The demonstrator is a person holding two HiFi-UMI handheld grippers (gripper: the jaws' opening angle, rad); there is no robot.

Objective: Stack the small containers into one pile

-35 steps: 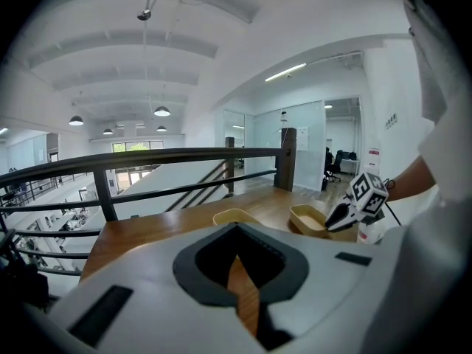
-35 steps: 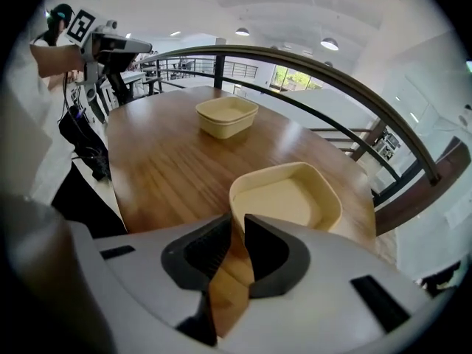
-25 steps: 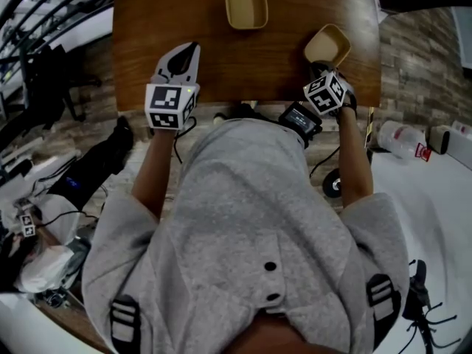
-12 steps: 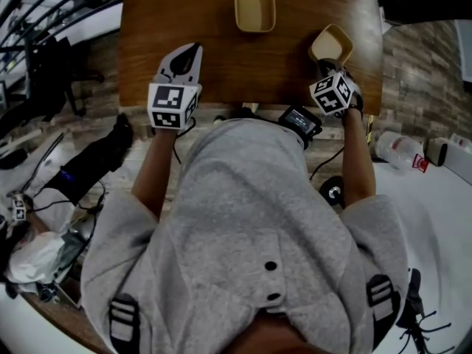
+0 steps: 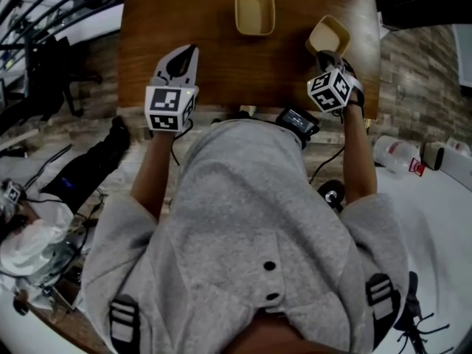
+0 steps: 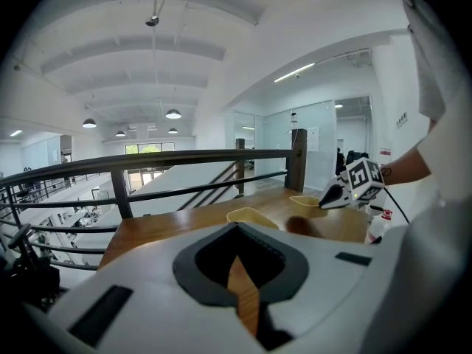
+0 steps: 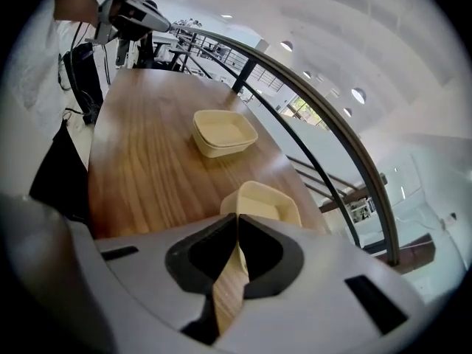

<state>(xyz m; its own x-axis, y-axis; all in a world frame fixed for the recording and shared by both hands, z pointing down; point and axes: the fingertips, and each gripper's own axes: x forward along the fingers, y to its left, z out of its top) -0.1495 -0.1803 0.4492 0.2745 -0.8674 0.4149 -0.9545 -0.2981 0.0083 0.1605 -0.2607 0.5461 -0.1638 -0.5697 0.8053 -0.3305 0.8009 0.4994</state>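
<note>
Two small beige containers are in view. One container [image 5: 254, 12] [image 7: 223, 133] rests on the wooden table [image 5: 221, 65] at the far middle. My right gripper [image 5: 325, 56] [image 7: 237, 220] is shut on the near rim of the other container [image 5: 328, 35] [image 7: 262, 201], which hangs tilted just above the table's right side. Over the table's near left part my left gripper [image 5: 187, 51] [image 6: 236, 231] is shut with nothing between its jaws. From the left gripper view the resting container [image 6: 251, 216] lies ahead, and the held container [image 6: 308, 200] and right gripper [image 6: 354, 186] show to the right.
A black railing [image 6: 184, 161] [image 7: 324, 102] runs along the table's far edge. The table's near edge is against the person's body. A bottle [image 5: 394, 153] and cables lie on the floor to the right, below table level.
My right gripper has risen a little with the container in it, carrying it slightly farther over the table. The left gripper has stayed in place.
</note>
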